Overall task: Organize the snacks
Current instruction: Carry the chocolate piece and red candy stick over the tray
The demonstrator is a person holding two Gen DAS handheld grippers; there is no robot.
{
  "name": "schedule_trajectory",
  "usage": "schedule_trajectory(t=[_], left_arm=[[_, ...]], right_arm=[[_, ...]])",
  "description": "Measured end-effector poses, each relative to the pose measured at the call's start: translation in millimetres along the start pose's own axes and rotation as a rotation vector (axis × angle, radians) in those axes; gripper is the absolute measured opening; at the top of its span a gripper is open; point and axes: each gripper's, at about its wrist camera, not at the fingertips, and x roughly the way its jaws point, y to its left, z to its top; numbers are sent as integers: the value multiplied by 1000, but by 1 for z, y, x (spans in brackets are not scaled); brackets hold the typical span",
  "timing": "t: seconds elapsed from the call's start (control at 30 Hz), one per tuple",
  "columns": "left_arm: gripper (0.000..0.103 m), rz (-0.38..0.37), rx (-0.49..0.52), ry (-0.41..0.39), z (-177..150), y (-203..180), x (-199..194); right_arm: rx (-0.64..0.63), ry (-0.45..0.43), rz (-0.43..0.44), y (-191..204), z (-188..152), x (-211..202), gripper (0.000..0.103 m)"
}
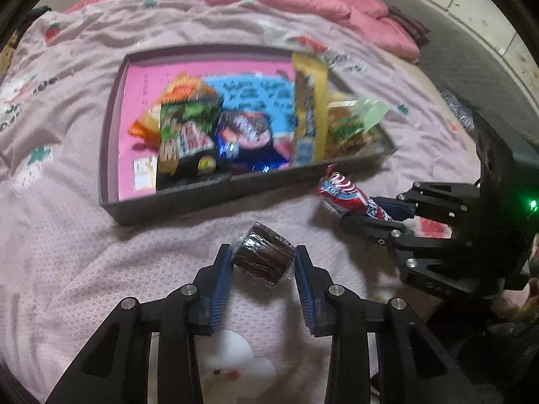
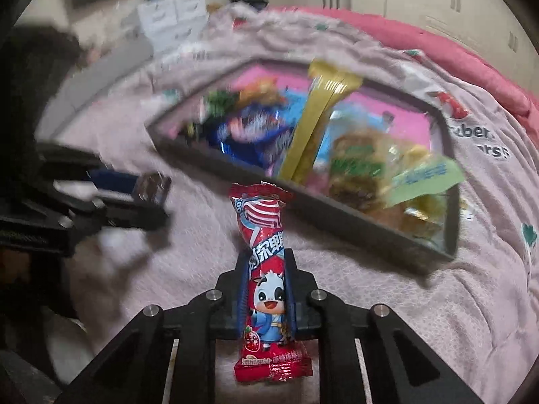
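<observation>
Left wrist view: the left gripper (image 1: 263,262) is clamped on a dark wrapped cake (image 1: 263,258), held crosswise between its blue pads above the bed (image 1: 84,262). The box (image 1: 111,175) lies ahead of it and slightly left, already crowded with packets, among them a yellow pouch (image 1: 310,114) propped upright. To its right, the right gripper (image 1: 363,215) carries a red candy bar (image 1: 350,197) just short of the box's near wall. Right wrist view: the right gripper (image 2: 266,289) is closed on the bar (image 2: 267,279), gripped around its middle, the upper half projecting forward and the tail hanging behind the pads. The box (image 2: 337,222) sits ahead and to the right; the left gripper (image 2: 148,198) is off to the left with the cake (image 2: 153,187). Risks, as judged: the slick wrapper may slide out of the grip; either load may catch the near wall or topple the pouch; the grippers, near one another, may collide on approach.
</observation>
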Motion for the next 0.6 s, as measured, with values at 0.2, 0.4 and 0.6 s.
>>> schedule_trajectory(t=[0.2,0.4,0.6], left_arm=[[38,-2,9,-92,13,-8,-25],[38,16,-6,-154,32,-6,-35],[38,33,-17,-198,52,-4,-36]], right_arm=[[90,-166,83,-12,13,-32,18],[149,-292,75,-30,27,-54,18],[217,-323,36,-51,32,-58,18]])
